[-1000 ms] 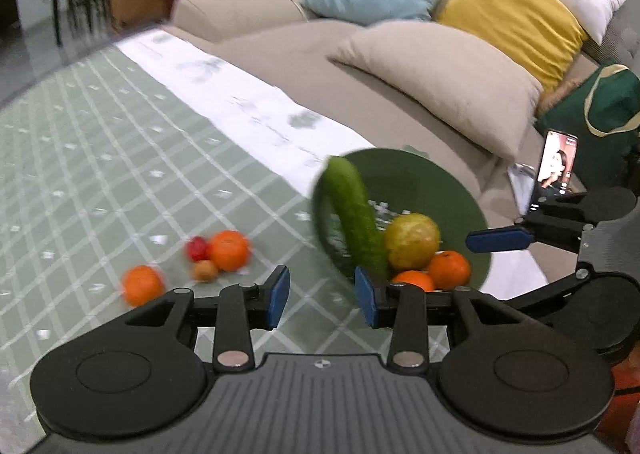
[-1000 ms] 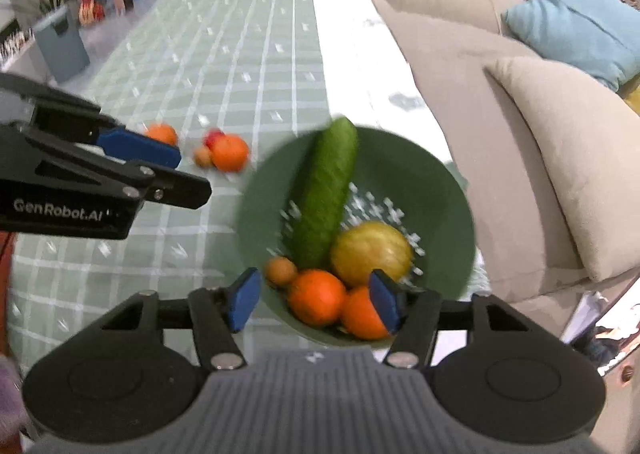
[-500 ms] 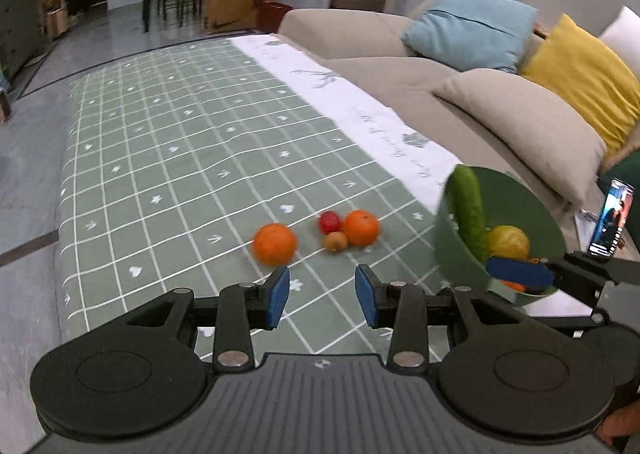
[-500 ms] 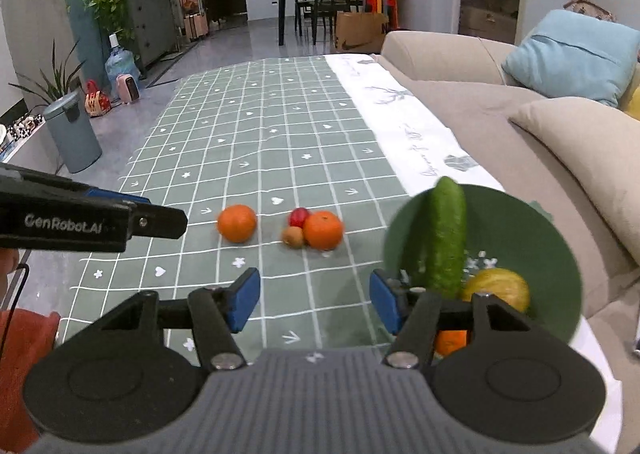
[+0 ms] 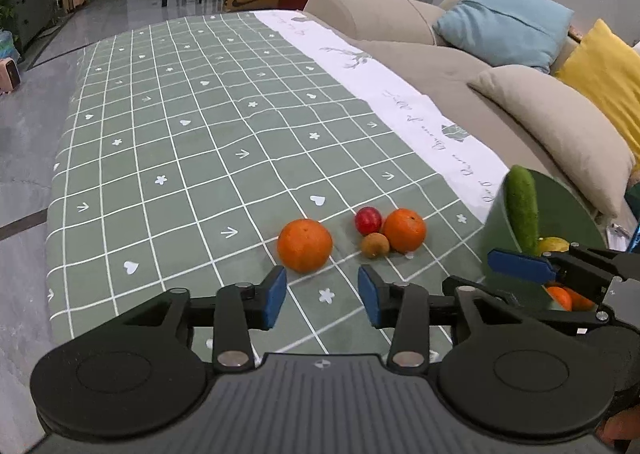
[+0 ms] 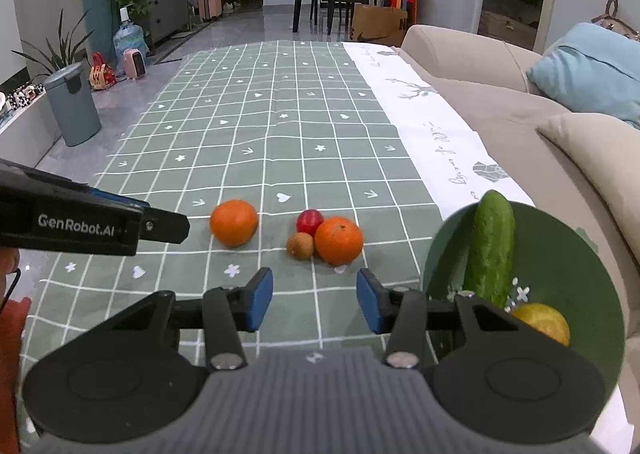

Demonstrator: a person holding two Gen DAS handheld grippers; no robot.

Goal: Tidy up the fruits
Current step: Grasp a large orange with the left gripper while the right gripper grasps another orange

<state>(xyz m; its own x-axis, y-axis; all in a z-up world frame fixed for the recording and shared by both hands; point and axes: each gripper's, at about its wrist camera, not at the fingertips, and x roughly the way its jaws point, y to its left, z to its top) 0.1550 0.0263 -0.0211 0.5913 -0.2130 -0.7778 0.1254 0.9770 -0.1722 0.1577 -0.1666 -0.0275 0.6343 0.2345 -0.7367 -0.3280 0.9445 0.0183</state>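
both claws [image 5: 322, 300] swung from bowl [image 5: 560, 201] toward oranges [image 5: 305, 239].

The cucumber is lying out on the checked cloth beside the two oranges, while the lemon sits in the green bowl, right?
Not quite. The cucumber is not on the checked cloth; it stands leaning inside the green bowl, next to the lemon, as the right wrist view shows. The two oranges do lie out on the cloth.
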